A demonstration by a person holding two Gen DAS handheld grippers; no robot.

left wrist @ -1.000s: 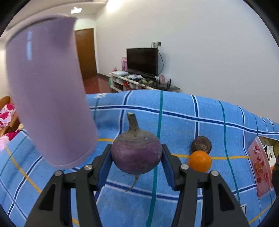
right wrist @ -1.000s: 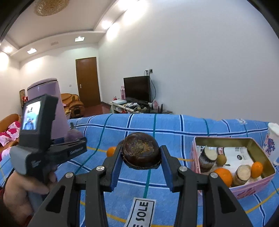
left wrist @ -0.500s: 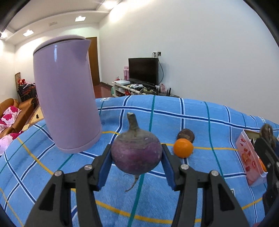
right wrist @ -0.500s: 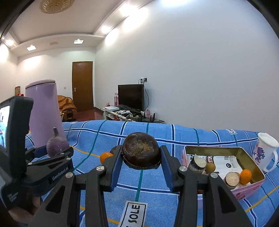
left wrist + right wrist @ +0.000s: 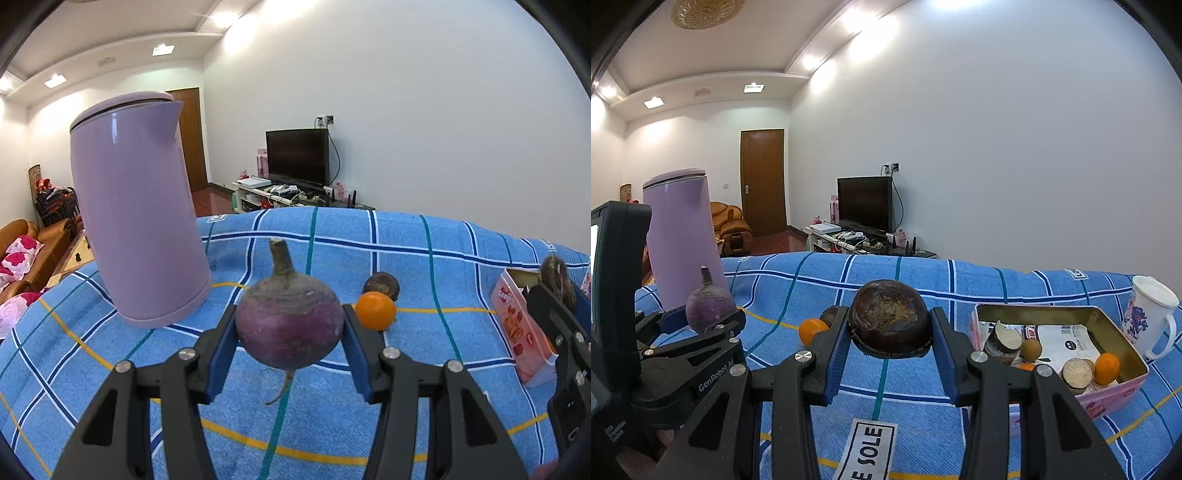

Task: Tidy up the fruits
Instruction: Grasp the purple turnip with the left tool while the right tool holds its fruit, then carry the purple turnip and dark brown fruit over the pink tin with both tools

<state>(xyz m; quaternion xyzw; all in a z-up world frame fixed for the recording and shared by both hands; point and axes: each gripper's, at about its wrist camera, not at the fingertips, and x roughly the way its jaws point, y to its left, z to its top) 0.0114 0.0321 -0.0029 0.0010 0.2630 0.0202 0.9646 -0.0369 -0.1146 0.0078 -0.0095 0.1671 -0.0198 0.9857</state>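
**Both grippers carrying produce above the cloth**

My left gripper (image 5: 290, 354) is pinching a purple turnip (image 5: 289, 326), lifted off the blue cloth (image 5: 424, 254); open cloth lies ahead. My right gripper (image 5: 889, 354) is clamping a dark round fruit (image 5: 889, 323), with the tin's (image 5: 1108, 397) near rim just right of it.

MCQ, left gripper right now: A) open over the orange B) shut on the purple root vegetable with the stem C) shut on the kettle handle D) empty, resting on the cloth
B: in the left wrist view the left gripper has both blue pads pressed against the purple root vegetable, held clear of the cloth; the orange lies loose on the blue checked cloth beyond it.
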